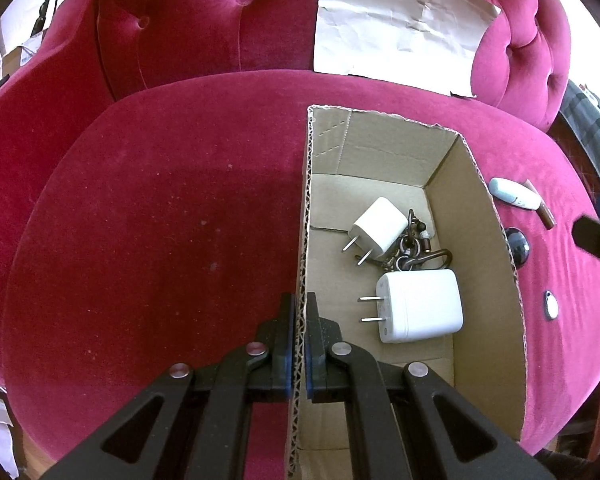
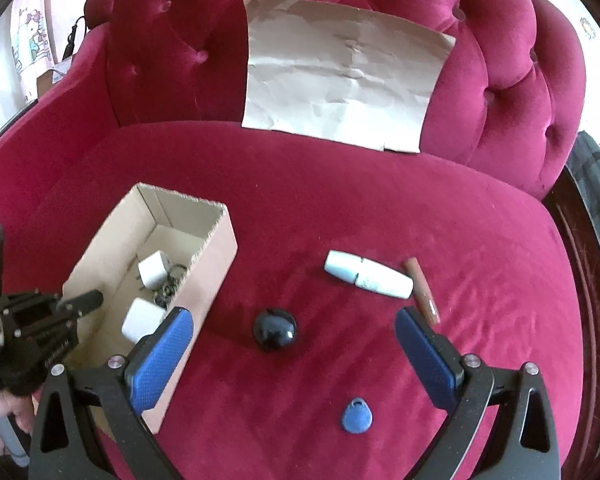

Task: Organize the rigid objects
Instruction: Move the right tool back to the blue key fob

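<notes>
Crimson velvet sofa seat (image 2: 340, 208) carries everything, tufted backrest behind. Left claw (image 1: 299, 344) is clamped tight on the near left wall of the cardboard box (image 1: 488, 240), pads pressing the corrugated edge from both sides. Inside the box: a large white charger (image 1: 420, 306) nearest the claw, prongs pointing left; a small white charger (image 1: 378, 229) further in; dark keys on a ring (image 1: 414, 254) between and behind them. Right claw (image 2: 294, 354) gapes wide, holding nothing, blue pads (image 2: 162, 354) splayed over the seat. Black dome (image 2: 275, 328) sits between its fingertips, just ahead, not touched. Blue key fob (image 2: 357, 416) lies lower, near the claw's base. Beyond: white tube (image 2: 368, 274) lying on its side, brown stick (image 2: 422, 290) just right of it, touching or nearly. Box is left of the right claw, its left finger overlapping the box's right wall in view. Crumpled paper sheet (image 2: 344, 76) leans on the backrest. Hand (image 2: 4, 412) grips the left handle, lower left.
</notes>
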Demonstrator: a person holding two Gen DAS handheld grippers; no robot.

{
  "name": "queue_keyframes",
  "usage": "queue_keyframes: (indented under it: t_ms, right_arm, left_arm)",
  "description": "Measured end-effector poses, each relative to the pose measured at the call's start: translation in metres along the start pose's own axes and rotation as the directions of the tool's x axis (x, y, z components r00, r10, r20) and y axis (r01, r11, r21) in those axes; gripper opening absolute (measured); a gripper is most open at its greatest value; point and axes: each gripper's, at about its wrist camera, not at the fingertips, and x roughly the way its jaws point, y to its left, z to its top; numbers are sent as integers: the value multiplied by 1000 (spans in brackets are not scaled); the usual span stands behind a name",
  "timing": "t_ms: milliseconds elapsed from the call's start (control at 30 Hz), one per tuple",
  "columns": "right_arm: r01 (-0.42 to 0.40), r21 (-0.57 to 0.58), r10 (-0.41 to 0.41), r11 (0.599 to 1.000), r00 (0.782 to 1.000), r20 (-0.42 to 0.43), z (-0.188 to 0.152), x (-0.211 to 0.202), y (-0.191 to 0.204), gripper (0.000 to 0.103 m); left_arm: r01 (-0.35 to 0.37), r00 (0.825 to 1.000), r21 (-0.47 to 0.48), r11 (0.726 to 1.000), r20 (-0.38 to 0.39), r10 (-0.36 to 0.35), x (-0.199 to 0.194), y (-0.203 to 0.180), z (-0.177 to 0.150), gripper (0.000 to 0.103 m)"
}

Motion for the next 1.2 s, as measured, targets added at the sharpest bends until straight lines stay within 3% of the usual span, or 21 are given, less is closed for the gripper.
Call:
queue_keyframes:
  t_ms: [833, 1200]
  right_arm:
    - [63, 35, -55, 997, 981, -187, -77, 38, -52, 103]
    - [50, 61, -36, 997, 976, -216, -83, 49, -66, 102]
  left_arm:
    - [-12, 1000, -2, 1000, 3, 12, 0, -3, -1, 3]
    - [-13, 1000, -5, 1000, 3, 13, 1, -2, -1, 3]
